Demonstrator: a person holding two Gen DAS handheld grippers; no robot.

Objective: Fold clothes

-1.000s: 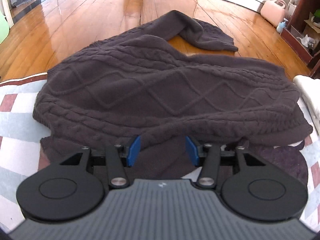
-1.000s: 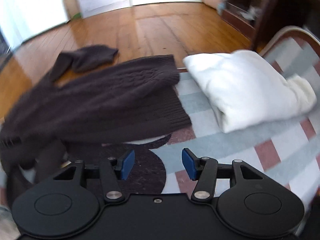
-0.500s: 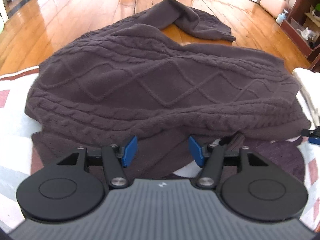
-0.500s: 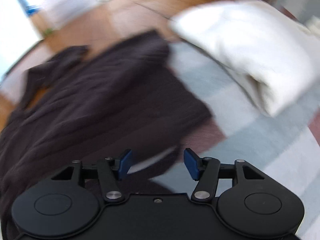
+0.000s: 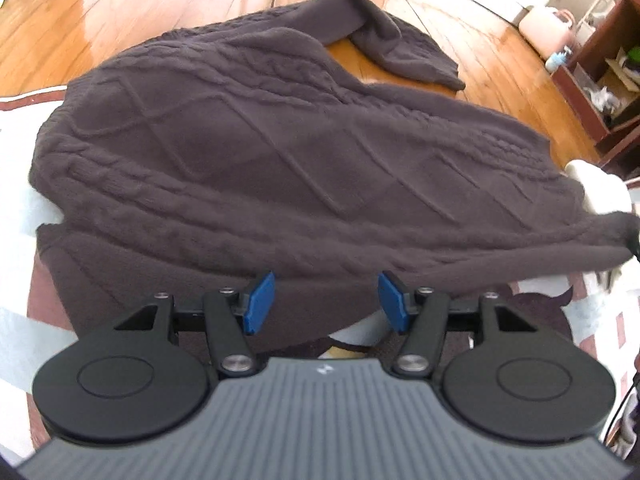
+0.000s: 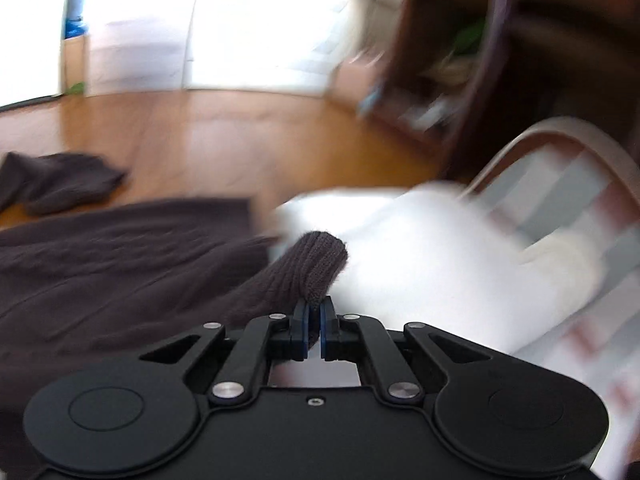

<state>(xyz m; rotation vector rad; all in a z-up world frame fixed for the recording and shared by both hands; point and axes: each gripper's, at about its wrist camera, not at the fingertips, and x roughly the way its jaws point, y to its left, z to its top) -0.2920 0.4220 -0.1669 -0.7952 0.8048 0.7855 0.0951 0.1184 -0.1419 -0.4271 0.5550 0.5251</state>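
Since half a second ago the right gripper (image 6: 314, 312) has gone from spread wide to clenched on a ribbed corner of the dark sweater (image 5: 304, 160), pinching it between its blue pads; the corner stands up as a rounded fold just beyond the tips. Left gripper (image 5: 326, 302) has closed in on the sweater's near edge and stays released, blue fingers (image 5: 260, 304) wide apart with cloth between and under them, not squeezed.

Sweater lies spread, cable-knit side up, half on a checked rug (image 5: 16, 320) and half on the wooden floor (image 5: 100, 8), one sleeve (image 5: 400, 48) bent back onto the bare boards. Its far right end runs out of the left view, where the right gripper's hold is cut off at the frame edge.

Right view is heavily motion-blurred: a white folded garment (image 6: 440, 264) sits just beside the sweater on the rug, details smeared. Dark wood shelving (image 5: 600, 88) with unclear contents stands at the right, a pink container (image 5: 548, 28) near it. Bright white wall or doors behind, washed out.
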